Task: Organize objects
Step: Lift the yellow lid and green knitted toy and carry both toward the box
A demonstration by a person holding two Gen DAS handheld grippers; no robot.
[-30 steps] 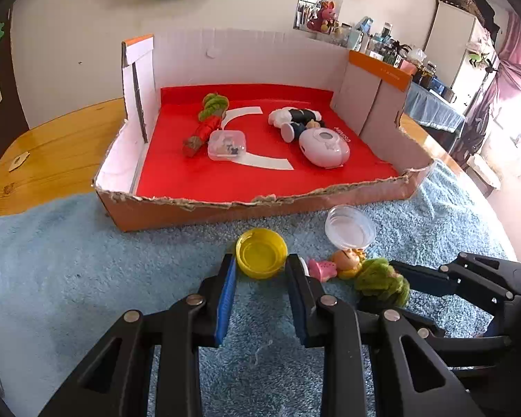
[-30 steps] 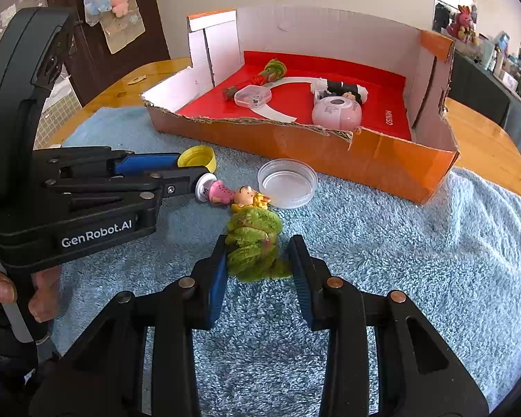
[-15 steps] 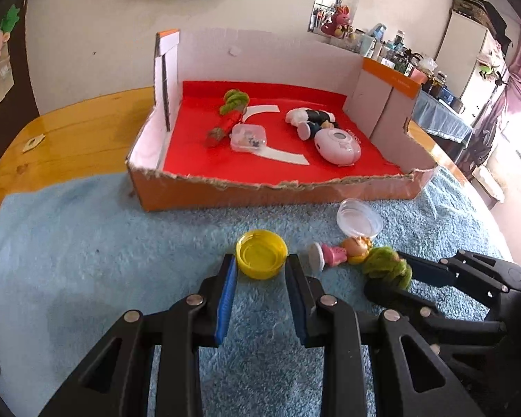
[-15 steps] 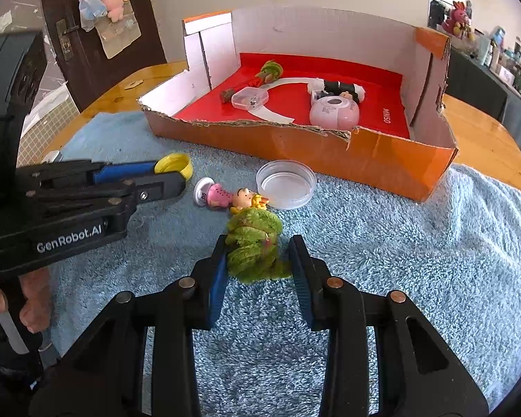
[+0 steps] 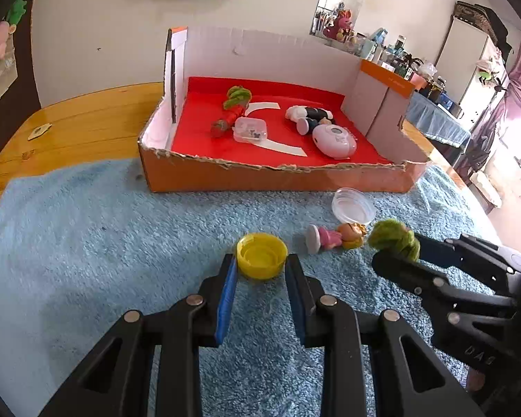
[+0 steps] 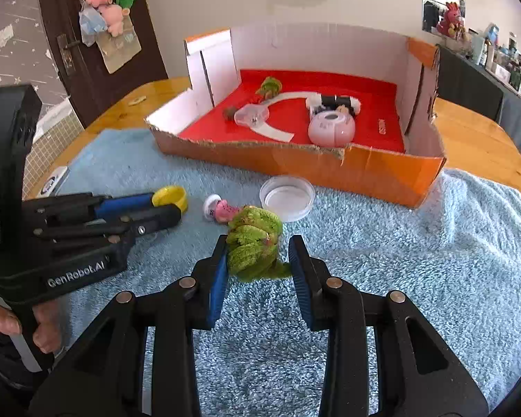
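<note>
Bare blue towel (image 5: 104, 243) left; low box front wall (image 5: 278, 177) ahead.

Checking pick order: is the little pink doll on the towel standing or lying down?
Lying down. The pink doll rests on its side on the blue towel, round base facing the yellow cap, head toward the clear lid.

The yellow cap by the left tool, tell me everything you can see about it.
The yellow cap is a small round lid of glossy plastic with a ribbed outer wall, lying open side up so its hollow inside shows. It sits just above or on the blue fleecy towel, in front of the cardboard box. The left tool is shut on it, one blue-padded finger on each side. Nothing else touches it.
</note>
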